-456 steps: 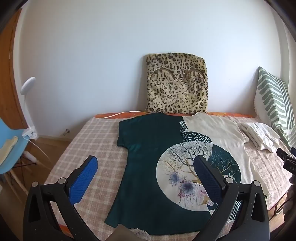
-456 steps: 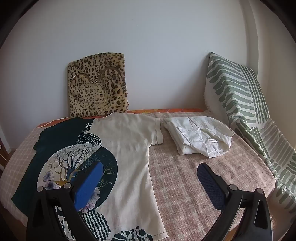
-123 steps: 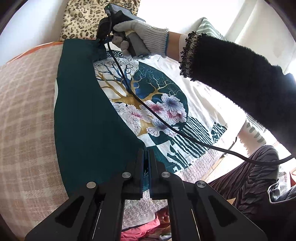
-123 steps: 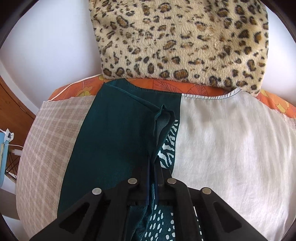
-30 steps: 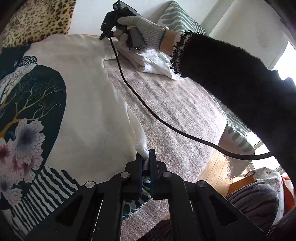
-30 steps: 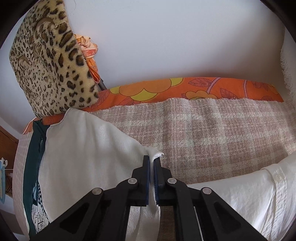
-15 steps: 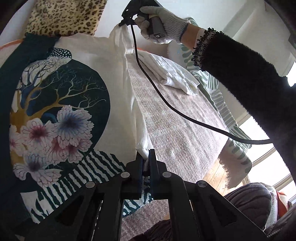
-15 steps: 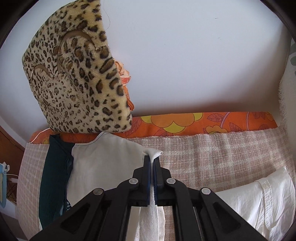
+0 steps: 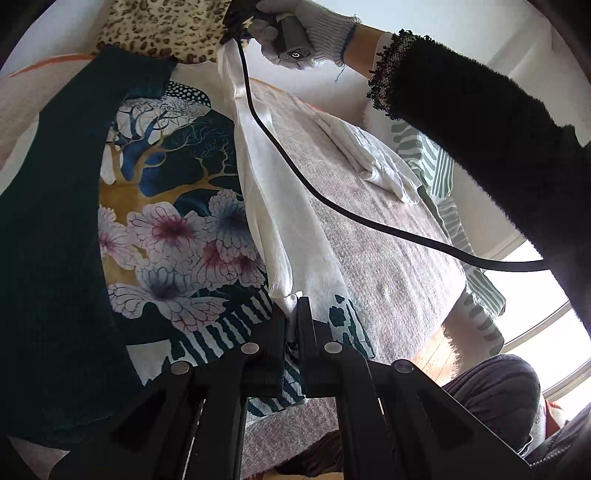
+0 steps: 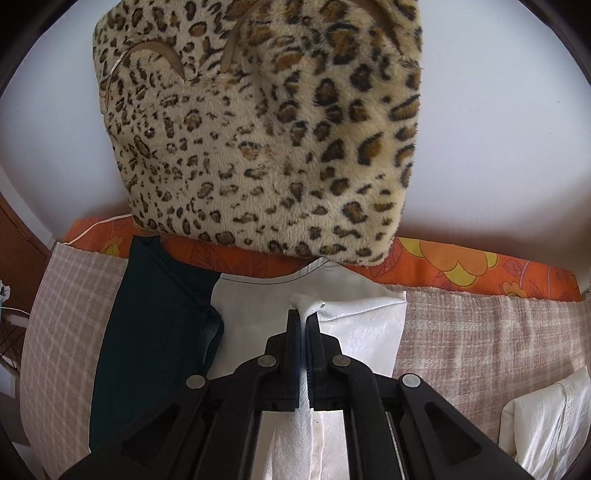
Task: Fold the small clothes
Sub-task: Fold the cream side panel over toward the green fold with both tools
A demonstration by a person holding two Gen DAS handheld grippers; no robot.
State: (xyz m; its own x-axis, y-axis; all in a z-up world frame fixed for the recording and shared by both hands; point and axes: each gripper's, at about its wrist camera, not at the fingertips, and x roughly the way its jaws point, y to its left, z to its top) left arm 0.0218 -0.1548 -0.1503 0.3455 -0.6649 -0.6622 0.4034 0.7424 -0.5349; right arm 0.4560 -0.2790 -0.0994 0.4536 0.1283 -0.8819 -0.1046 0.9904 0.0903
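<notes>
A dark green and cream T-shirt (image 9: 173, 206) with a tree-and-flower print lies on the checked bed cover (image 9: 373, 236). My left gripper (image 9: 291, 304) is shut on the cream side edge near the hem. My right gripper (image 10: 303, 314) is shut on the cream edge near the shoulder; it also shows in the left wrist view (image 9: 231, 27), in a gloved hand. The cream side (image 9: 273, 184) is lifted in a taut band between both grippers, over the print. In the right wrist view the shirt's neckline (image 10: 258, 280) lies flat below.
A leopard-print cushion (image 10: 266, 122) leans on the wall behind the shirt. A folded white garment (image 9: 369, 155) lies on the cover to the right, also in the right wrist view (image 10: 546, 417). A green striped pillow (image 9: 439, 173) is beyond it. An orange floral sheet (image 10: 461, 273) edges the bed.
Both grippers have carried the cream side of the shirt up and leftward over the printed front. The right gripper now sits in front of the leopard cushion.
</notes>
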